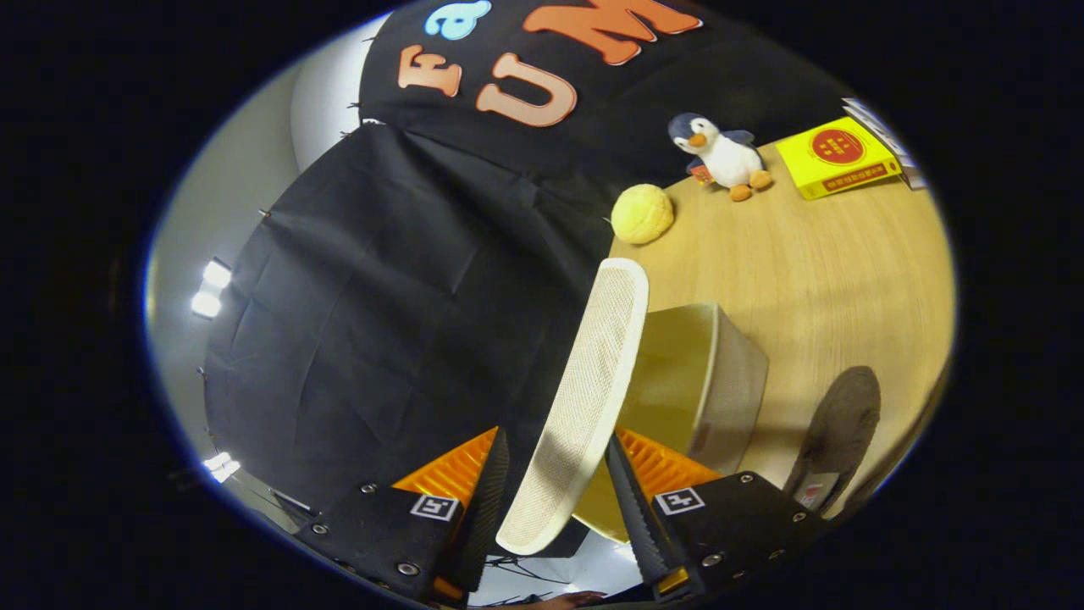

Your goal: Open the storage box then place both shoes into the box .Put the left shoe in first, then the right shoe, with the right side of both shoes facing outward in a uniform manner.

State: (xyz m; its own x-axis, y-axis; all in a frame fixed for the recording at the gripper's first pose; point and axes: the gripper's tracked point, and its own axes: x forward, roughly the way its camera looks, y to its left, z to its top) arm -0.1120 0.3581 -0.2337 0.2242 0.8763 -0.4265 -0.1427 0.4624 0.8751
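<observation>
Carrying the first shoe [584,398], sole toward me, clamped between my gripper's [555,474] fingers, I should tilt it down into the open storage box [720,373] just beyond (second shoe [838,432] waits beside).

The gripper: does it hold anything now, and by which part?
Yes. The gripper holds a shoe by its heel end, one finger on each side, sole facing the camera.
</observation>
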